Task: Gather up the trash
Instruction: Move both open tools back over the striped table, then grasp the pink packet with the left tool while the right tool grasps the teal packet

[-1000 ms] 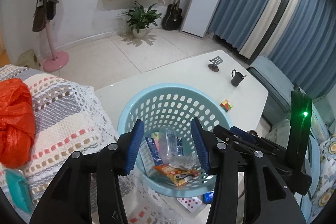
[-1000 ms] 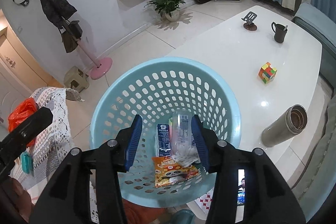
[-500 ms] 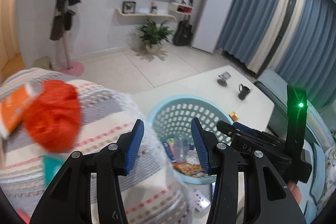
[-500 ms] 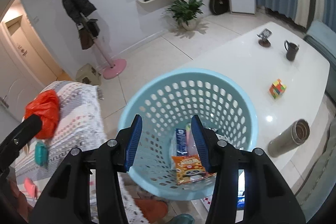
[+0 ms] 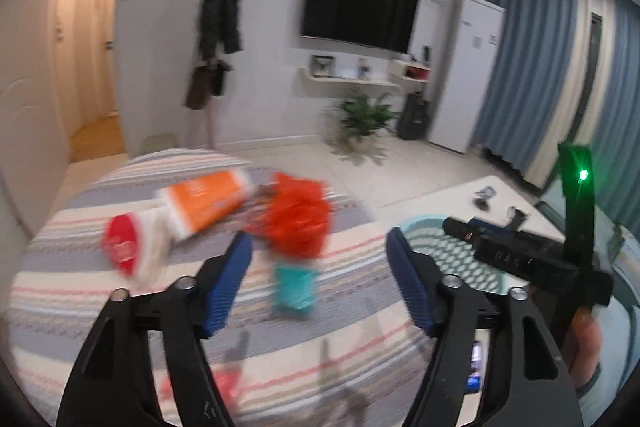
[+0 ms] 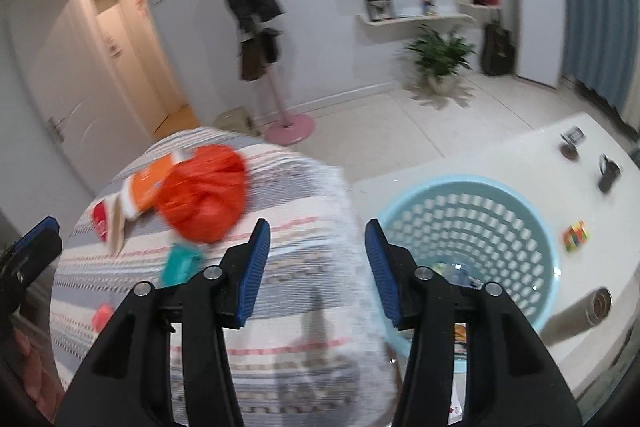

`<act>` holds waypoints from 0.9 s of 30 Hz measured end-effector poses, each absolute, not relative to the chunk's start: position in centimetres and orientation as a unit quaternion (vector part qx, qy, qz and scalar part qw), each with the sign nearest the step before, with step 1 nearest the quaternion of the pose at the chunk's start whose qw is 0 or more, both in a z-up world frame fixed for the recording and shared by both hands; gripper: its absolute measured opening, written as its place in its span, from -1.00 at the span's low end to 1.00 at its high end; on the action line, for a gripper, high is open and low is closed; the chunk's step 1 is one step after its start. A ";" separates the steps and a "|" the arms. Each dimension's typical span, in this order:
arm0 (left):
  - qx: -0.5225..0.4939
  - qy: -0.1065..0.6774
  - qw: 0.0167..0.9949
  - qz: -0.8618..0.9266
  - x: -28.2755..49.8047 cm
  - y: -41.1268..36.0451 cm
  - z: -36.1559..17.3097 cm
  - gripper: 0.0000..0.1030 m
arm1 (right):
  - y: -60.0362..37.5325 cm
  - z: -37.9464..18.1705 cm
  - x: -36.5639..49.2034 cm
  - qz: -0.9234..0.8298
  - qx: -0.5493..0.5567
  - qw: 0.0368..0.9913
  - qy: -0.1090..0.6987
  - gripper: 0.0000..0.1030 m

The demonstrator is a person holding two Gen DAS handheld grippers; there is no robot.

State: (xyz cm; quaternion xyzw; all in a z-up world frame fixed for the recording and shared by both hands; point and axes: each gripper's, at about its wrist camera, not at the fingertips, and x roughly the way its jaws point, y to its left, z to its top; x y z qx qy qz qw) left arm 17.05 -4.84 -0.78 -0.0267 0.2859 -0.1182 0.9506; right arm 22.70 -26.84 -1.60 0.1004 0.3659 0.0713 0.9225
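Trash lies on a striped cover [image 5: 100,307]: an orange crumpled bag [image 5: 298,217] [image 6: 204,199], an orange-and-white packet [image 5: 204,203] [image 6: 146,185], a red-and-white wrapper [image 5: 128,247] [image 6: 106,219] and a small teal pack [image 5: 296,287] [image 6: 180,265]. My left gripper [image 5: 320,251] hovers above the teal pack, its jaws opening, with nothing between them. My right gripper [image 6: 316,239] hangs over the cover's edge beside the light-blue basket [image 6: 528,223] [image 5: 420,231], its jaws opening and empty. Wrappers [image 6: 456,273] lie in the basket's bottom.
The basket stands on a white table [image 6: 520,155] with a colour cube [image 6: 576,237], a dark mug [image 6: 608,173], a phone stand [image 6: 570,147] and a steel flask [image 6: 580,311]. A coat stand [image 6: 280,107] and a potted plant [image 6: 438,67] stand on the floor beyond.
Both grippers swung left and upward, away from over the basket to over the striped cover. The left jaws have spread much wider, the right slightly. The views are blurred by motion.
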 end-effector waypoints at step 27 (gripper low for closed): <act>-0.032 0.416 0.908 -0.035 13.0 6.6 -11.1 0.36 | -13.7 -7.3 24.1 0.123 0.051 0.882 0.452 0.31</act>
